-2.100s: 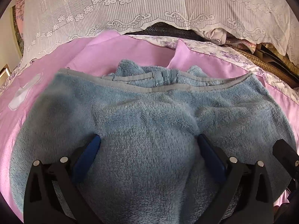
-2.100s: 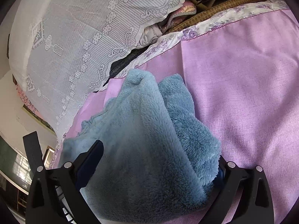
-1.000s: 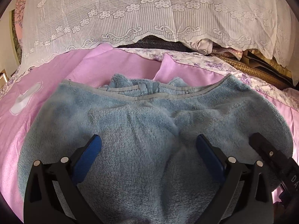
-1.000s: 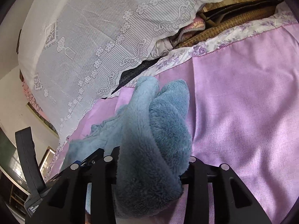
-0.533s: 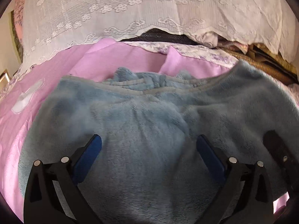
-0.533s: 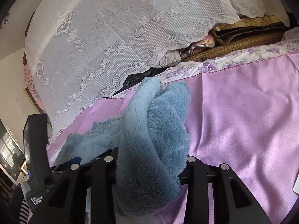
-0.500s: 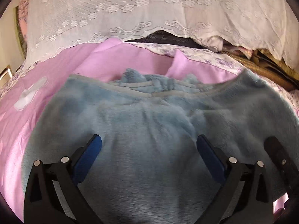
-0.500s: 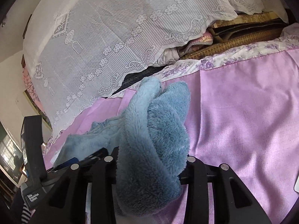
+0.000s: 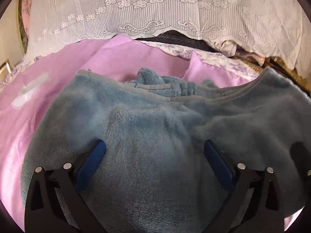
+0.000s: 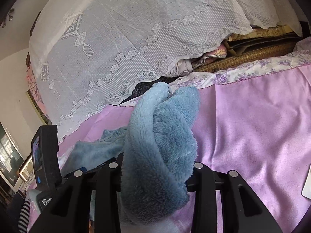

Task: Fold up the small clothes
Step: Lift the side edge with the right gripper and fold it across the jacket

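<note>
A blue fleece garment (image 9: 155, 136) with a grey hem lies spread on a pink bedsheet (image 9: 58, 73). My left gripper (image 9: 154, 155) is open, its blue-padded fingers (image 9: 91, 159) resting on the fleece with a mound of it between them. My right gripper (image 10: 155, 167) is shut on a bunched fold of the same blue fleece garment (image 10: 161, 139), held raised above the pink bedsheet (image 10: 252, 132). The right side of the garment rises high in the left wrist view.
A white lace cover (image 9: 155, 15) drapes over piled bedding behind the sheet. Woven mats and folded fabrics (image 10: 252, 46) lie at the back right. The other gripper's body (image 10: 45, 155) shows at the left of the right wrist view. A white patch (image 9: 29, 93) lies on the sheet.
My right gripper closed on the fleece fold and has lifted it. The garment's right side has risen in the left wrist view. My left gripper has stayed open in place.
</note>
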A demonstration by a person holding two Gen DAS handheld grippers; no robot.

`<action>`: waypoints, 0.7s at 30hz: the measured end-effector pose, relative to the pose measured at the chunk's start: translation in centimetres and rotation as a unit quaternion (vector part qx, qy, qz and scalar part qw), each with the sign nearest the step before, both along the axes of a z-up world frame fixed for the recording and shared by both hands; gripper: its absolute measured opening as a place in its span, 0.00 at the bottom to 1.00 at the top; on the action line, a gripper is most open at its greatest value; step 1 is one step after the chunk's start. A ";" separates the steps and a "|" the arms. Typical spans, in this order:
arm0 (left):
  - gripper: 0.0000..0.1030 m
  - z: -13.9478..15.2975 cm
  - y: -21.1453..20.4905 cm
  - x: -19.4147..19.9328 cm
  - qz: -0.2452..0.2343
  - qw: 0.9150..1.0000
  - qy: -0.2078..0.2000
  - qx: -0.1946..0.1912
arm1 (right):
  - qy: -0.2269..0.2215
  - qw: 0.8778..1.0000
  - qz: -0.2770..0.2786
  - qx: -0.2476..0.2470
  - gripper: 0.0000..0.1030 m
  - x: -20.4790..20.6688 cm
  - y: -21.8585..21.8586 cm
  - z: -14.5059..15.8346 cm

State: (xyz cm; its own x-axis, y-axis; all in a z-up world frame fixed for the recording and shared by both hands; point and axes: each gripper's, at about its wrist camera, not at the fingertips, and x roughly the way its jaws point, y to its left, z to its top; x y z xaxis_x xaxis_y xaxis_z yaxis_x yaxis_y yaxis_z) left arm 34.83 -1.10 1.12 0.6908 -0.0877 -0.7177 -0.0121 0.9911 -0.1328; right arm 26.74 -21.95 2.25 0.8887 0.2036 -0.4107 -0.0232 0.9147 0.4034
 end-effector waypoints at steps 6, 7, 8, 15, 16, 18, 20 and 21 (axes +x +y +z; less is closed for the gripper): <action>0.95 0.8 -0.2 -0.3 -0.033 0.998 0.009 -0.043 | -0.043 0.997 0.014 -0.056 0.35 -1.9 3.8 2.6; 0.95 0.9 -0.1 -0.3 -0.033 0.998 0.010 -0.047 | -0.046 0.997 0.013 -0.064 0.35 -2.1 4.4 3.0; 0.95 1.1 0.3 -0.4 -0.032 0.998 0.011 -0.054 | -0.050 0.996 0.010 -0.072 0.35 -2.3 5.0 3.3; 0.93 3.7 3.7 -1.8 -0.002 0.999 -0.023 -0.044 | -0.077 0.992 0.020 -0.095 0.34 -3.0 9.3 5.4; 0.92 3.9 4.4 -1.8 0.001 0.999 -0.021 -0.048 | -0.080 0.991 0.022 -0.102 0.34 -3.1 10.1 5.7; 0.91 4.1 6.1 -1.9 0.004 0.998 -0.015 -0.058 | -0.087 0.989 0.031 -0.114 0.34 -3.2 11.8 6.2; 0.90 4.2 7.9 -2.1 0.009 0.998 -0.017 -0.055 | -0.089 0.988 0.046 -0.119 0.34 -3.2 13.6 6.5; 0.90 4.2 8.9 -2.3 0.013 0.998 -0.020 -0.050 | -0.088 0.987 0.055 -0.121 0.34 -3.1 14.5 6.5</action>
State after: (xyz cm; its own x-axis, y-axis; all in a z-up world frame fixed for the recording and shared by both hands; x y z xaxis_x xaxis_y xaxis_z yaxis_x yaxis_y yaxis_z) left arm 32.49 7.81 5.30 0.7225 -0.1388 -0.6773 -0.0310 0.9721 -0.2324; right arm 23.60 -7.44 8.77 0.9291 0.2172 -0.2994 -0.1776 0.9720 0.1539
